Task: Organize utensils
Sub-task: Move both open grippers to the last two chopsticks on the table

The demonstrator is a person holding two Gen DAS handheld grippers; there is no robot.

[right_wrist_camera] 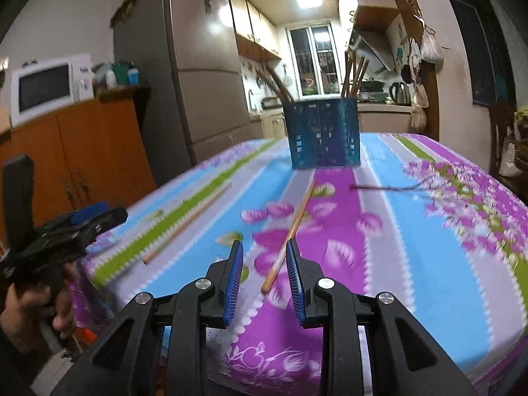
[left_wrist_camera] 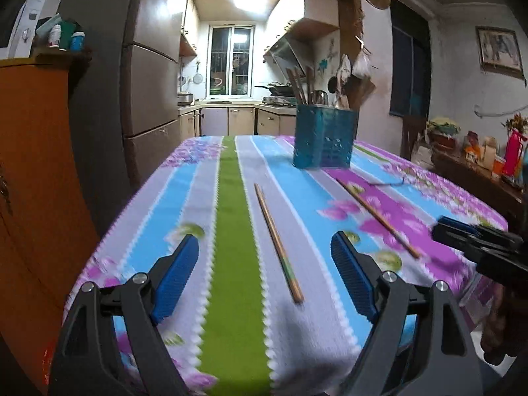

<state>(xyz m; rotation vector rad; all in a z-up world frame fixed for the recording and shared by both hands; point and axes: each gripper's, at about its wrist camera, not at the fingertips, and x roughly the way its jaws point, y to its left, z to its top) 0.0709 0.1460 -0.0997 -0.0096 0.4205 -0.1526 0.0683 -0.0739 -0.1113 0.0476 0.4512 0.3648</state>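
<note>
Two wooden chopsticks lie on the flowered tablecloth (left_wrist_camera: 231, 198). One chopstick (left_wrist_camera: 279, 241) shows in the wide gap of my open left gripper (left_wrist_camera: 264, 237), which holds nothing. The other chopstick (right_wrist_camera: 290, 234) runs up between the narrowly parted pads of my right gripper (right_wrist_camera: 264, 244), close to the right pad, and I see no pad pressing on it. A blue perforated utensil holder (left_wrist_camera: 325, 135) (right_wrist_camera: 325, 132) stands upright at the far end with several utensils in it. The left gripper (right_wrist_camera: 99, 216) and the first chopstick (right_wrist_camera: 188, 221) show at the left of the right wrist view.
A thin dark stick (right_wrist_camera: 386, 186) lies on the cloth, right of the holder. A fridge (left_wrist_camera: 148, 82) and an orange cabinet (left_wrist_camera: 39, 165) stand left of the table. A cluttered side table (left_wrist_camera: 478, 165) is at the right. The table's near edge (right_wrist_camera: 297, 346) is under my grippers.
</note>
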